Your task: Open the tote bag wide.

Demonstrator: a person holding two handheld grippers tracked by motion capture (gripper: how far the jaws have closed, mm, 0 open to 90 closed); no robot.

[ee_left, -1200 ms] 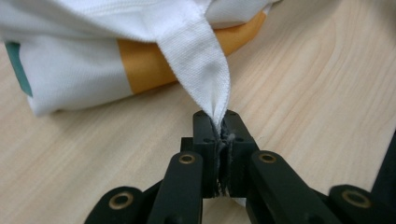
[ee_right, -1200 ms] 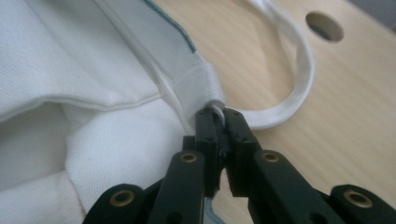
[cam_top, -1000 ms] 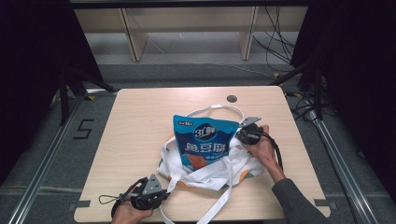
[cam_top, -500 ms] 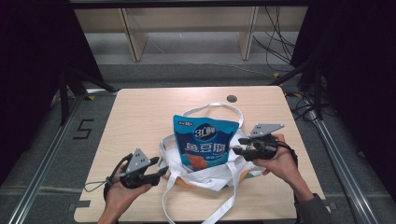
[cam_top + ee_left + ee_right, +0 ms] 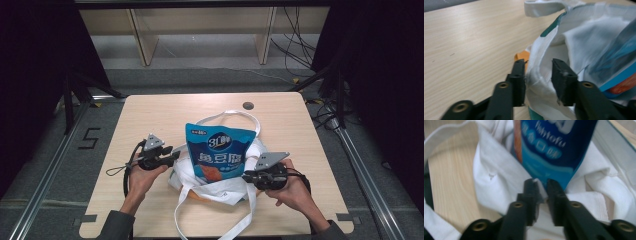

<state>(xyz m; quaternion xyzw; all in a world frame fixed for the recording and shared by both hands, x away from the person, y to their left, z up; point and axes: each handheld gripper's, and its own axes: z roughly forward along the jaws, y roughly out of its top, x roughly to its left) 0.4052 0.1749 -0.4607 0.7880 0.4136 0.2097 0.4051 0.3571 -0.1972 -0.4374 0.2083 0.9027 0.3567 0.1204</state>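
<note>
A white cloth tote bag (image 5: 220, 192) lies on the wooden table (image 5: 165, 115), and a blue snack pouch (image 5: 220, 152) stands in its mouth. My left gripper (image 5: 175, 156) is at the bag's left side. In the left gripper view (image 5: 538, 72) the bag's hemmed rim (image 5: 536, 75) runs loosely between the jaws, which have just been closing and still stand apart. My right gripper (image 5: 245, 176) is at the bag's front right. Its jaws (image 5: 540, 187) have just closed and pinch a fold of white fabric (image 5: 496, 180) below the pouch (image 5: 549, 142).
The bag's long white straps (image 5: 240, 220) trail toward the table's front edge, and one loops behind the pouch (image 5: 235, 116). A dark round spot (image 5: 248, 105) marks the far tabletop. Something orange (image 5: 520, 55) peeks from under the bag. Wooden shelf legs stand beyond the table.
The left gripper moved from the front left edge up to the bag's left rim. The right gripper came from the pouch's far right side down to the bag's front right.
</note>
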